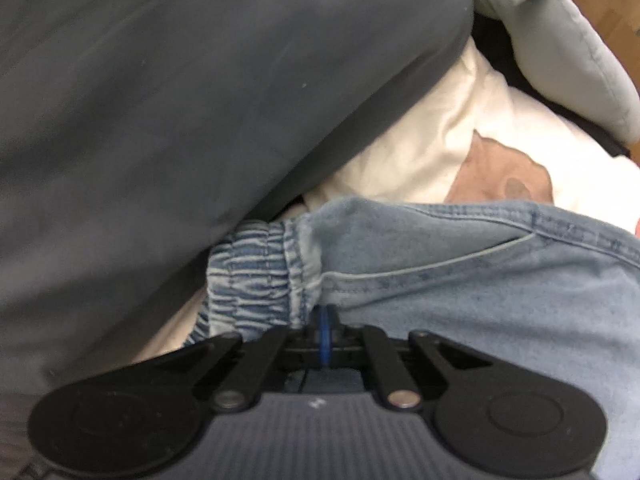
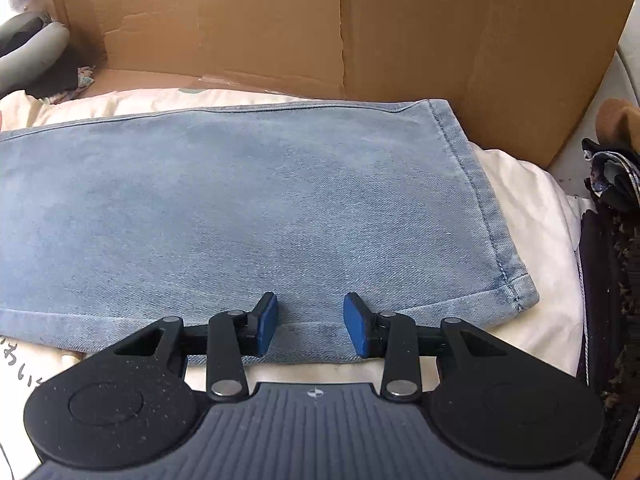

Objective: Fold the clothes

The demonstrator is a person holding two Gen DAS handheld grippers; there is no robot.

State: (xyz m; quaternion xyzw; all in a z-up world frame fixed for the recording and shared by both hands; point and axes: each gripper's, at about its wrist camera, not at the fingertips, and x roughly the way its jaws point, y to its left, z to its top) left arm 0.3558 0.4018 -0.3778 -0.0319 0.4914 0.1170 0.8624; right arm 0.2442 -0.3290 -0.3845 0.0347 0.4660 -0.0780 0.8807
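Light blue jeans (image 2: 248, 200) lie flat on white bedding (image 2: 532, 204), with the leg hem at the right. My right gripper (image 2: 312, 322) stands open over the near edge of that leg. Its blue pads (image 2: 266, 320) sit apart on the denim and do not pinch it. In the left wrist view the jeans' waist end (image 1: 460, 280) shows an elastic waistband (image 1: 252, 276) and a pocket seam. My left gripper (image 1: 326, 330) is shut, its blue pads pressed together on the denim just right of the elastic. How much cloth sits between the pads is hidden.
A dark grey garment (image 1: 160, 100) fills the upper left of the left wrist view, a light grey one (image 1: 568, 40) lies at the upper right. A white cloth with a brown print (image 1: 500, 176) lies behind the waist. A cardboard box (image 2: 360, 32) stands behind the jeans, dark clothes (image 2: 612, 248) at the right.
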